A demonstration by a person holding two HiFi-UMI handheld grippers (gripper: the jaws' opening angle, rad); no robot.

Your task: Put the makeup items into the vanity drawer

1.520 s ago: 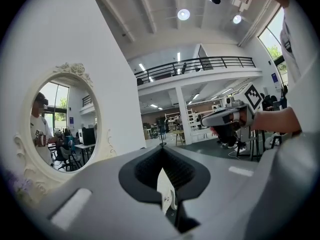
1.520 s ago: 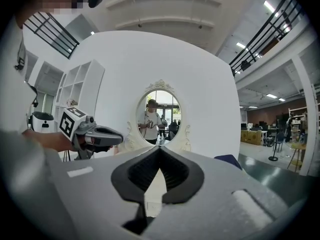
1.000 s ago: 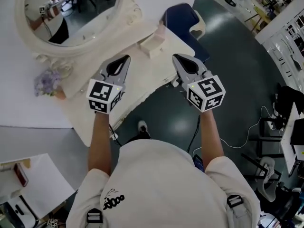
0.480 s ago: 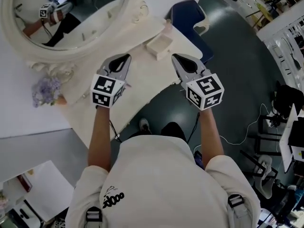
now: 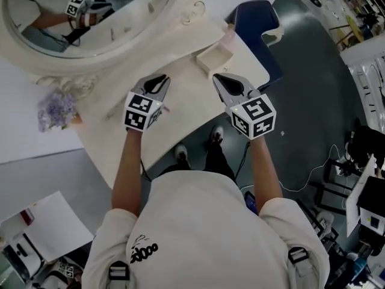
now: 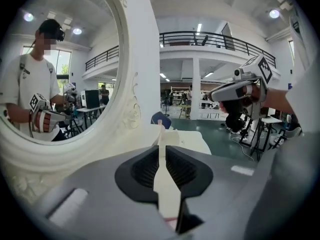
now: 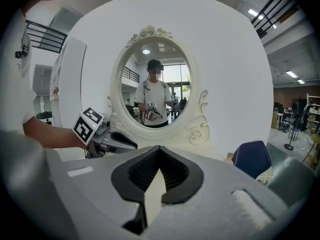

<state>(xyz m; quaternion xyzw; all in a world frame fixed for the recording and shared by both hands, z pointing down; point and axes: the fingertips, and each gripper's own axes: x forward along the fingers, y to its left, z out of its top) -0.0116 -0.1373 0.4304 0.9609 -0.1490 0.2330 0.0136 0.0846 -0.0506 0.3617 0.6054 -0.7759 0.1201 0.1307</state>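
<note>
The smooth cream vanity table fills the upper centre. A small rectangular box sits near its right edge, and an oval scroll-framed mirror is at upper left. Your left gripper hovers over the table with its ribbed jaws opening, empty. Your right gripper is pressed together, empty.

Not much to read here. The only lettering is a small black print on the person's white shirt, looks something like "Sooo", too small to be sure. The left marker cube and right marker cube just carry black-and-white square patterns, no actual letters.
</note>
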